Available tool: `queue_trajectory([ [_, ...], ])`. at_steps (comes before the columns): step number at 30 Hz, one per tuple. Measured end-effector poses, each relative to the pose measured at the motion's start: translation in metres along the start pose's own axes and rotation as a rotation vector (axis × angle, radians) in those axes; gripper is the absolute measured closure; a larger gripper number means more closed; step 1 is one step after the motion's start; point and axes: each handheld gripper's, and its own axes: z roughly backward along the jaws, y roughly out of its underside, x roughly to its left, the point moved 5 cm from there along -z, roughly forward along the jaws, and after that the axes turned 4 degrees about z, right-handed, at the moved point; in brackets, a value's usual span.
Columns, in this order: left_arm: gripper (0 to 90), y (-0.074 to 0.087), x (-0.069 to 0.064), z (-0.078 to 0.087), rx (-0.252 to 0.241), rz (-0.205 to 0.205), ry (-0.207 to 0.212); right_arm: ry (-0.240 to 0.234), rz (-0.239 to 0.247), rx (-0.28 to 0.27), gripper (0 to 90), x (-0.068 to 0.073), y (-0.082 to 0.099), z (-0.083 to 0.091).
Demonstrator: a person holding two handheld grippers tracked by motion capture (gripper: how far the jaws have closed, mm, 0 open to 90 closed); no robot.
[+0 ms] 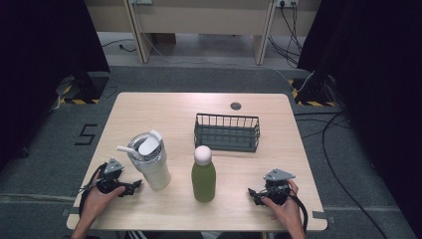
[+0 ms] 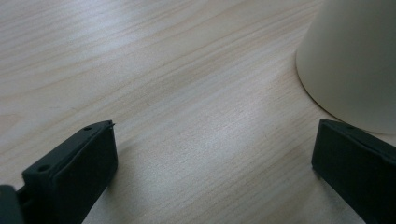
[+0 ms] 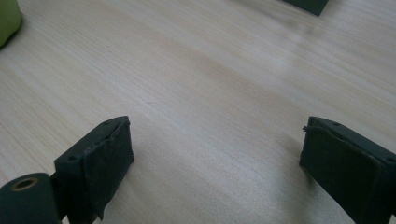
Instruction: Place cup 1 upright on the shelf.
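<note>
Both grippers rest low on the table (image 1: 164, 107), jaws spread and empty: our left gripper (image 1: 130, 187) just beside the cream tumbler (image 1: 151, 162), our right gripper (image 1: 254, 194) near the green bottle (image 1: 203, 179), not touching it. We judge the tumbler rigid, smooth, possibly slippery and top-heavy under its lid and straw (image 1: 126, 149); its tapered wall, seen at the right in the left gripper view (image 2: 355, 60), suits a mid-body grasp. We expect the bottle, with its pink cap (image 1: 202, 155), to be stiff and heavier if full; we would grasp it at the waist. Behind stands a wire basket (image 1: 227, 143), apart from both. Nothing blocks either reach.
</note>
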Motion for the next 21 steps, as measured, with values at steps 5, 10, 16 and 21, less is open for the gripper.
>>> queue_trajectory([
  [5,16.2,-0.001,0.000,0.003,-0.032,-0.001,0.009,0.000,0.000,0.000,9.4,0.000,0.000,0.000],
  [10,14.6,-0.003,0.001,0.007,-0.093,-0.002,0.016,0.000,0.000,0.000,9.4,0.000,0.000,0.000],
  [16,15.0,-0.004,0.000,0.011,-0.131,0.010,0.035,0.000,-0.001,0.000,9.4,0.000,0.000,0.000],
  [21,14.9,-0.007,-0.004,0.020,-0.182,-0.002,0.044,0.000,-0.001,0.000,9.3,0.000,0.000,0.000],
])
